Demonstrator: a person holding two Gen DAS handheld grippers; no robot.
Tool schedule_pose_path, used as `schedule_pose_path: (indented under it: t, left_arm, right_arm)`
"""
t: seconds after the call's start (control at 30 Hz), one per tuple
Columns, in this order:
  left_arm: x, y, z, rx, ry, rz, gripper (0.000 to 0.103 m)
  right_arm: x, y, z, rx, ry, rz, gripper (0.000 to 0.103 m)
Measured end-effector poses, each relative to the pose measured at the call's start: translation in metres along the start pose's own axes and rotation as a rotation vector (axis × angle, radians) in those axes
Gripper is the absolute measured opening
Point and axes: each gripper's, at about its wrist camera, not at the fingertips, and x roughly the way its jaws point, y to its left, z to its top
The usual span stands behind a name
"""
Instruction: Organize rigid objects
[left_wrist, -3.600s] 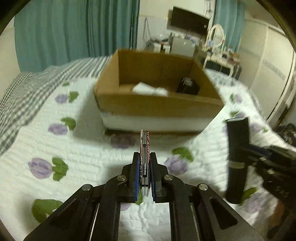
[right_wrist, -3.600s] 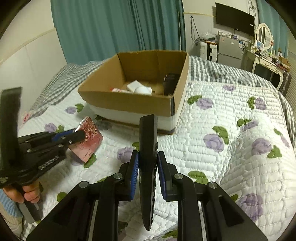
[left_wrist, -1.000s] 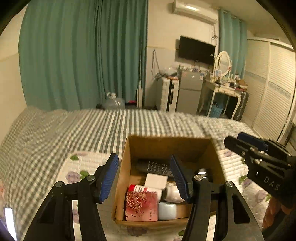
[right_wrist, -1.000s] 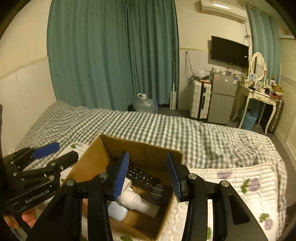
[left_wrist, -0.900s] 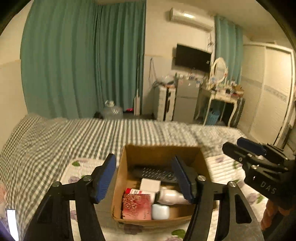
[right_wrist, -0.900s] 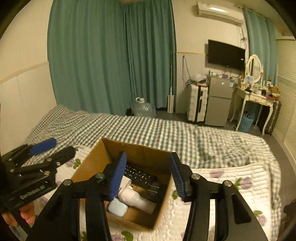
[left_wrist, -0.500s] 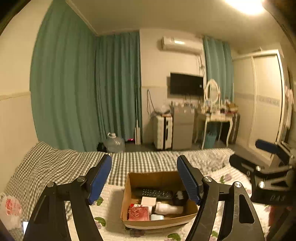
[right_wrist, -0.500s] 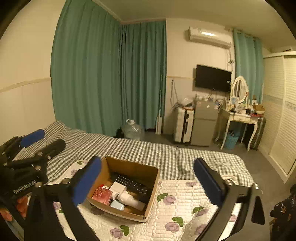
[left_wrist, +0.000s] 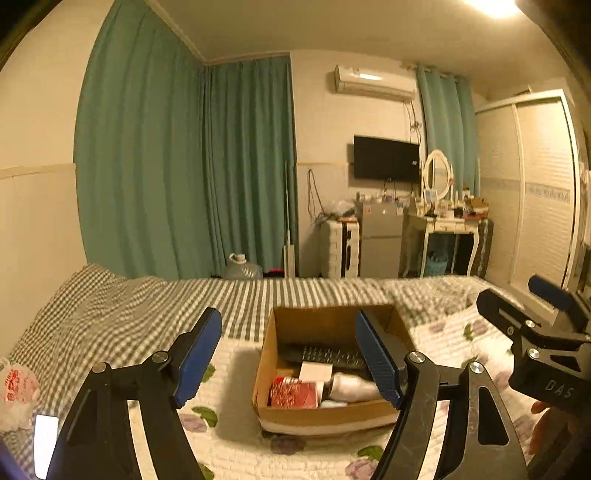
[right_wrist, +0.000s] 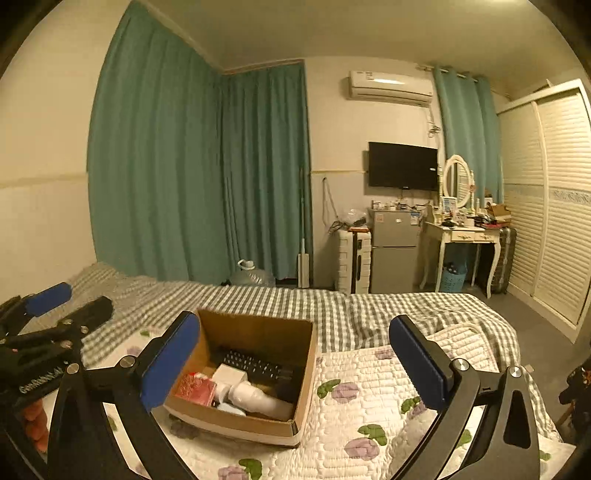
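Looking near done: box (right_wrist: 255, 373) sitting on quilt (right_wrist: 373, 398) of bed, holding remote (right_wrist: 258, 363), red card (right_wrist: 195, 390), white bottle (right_wrist: 255, 400), white block (right_wrist: 229, 376). Left gripper (left_wrist: 291, 354) spread, empty, jaws just been opening, nothing between. Right gripper (right_wrist: 295, 362) spread wide, empty, jaws just been opening too. Both hanging back from box, well apart. Nothing loose showing on quilt, so little seeming left. Box's near wall hiding floor items; pale thing at front unclear; quilt's near edge cut off by grippers.
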Motion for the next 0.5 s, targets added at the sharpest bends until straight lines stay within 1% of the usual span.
schedule_pose_path:
  t: [0.1,0.2,0.23,0.3,0.5]
  left_arm:
    - [0.009,-0.001,-0.014,0.012,0.025,-0.003,0.077]
    - [0.01,0.001,-0.019,-0.006,0.013,0.02,0.077]
    - [0.01,0.003,-0.02,-0.016,0.016,0.012,0.077]
    - [0.011,0.003,-0.021,-0.019,0.028,0.007,0.077]
    - [0.01,0.002,-0.023,-0.011,0.033,0.008,0.077]
  right_arm:
    - [0.009,0.0,-0.011,0.003,0.017,-0.006,0.103]
    - [0.017,-0.008,-0.016,0.049,0.058,0.038,0.103]
    - [0.019,-0.009,-0.017,0.056,0.068,0.039,0.103]
    - [0.02,-0.009,-0.016,0.049,0.074,0.028,0.103]
    - [0.019,-0.005,-0.019,0.028,0.072,0.0,0.103]
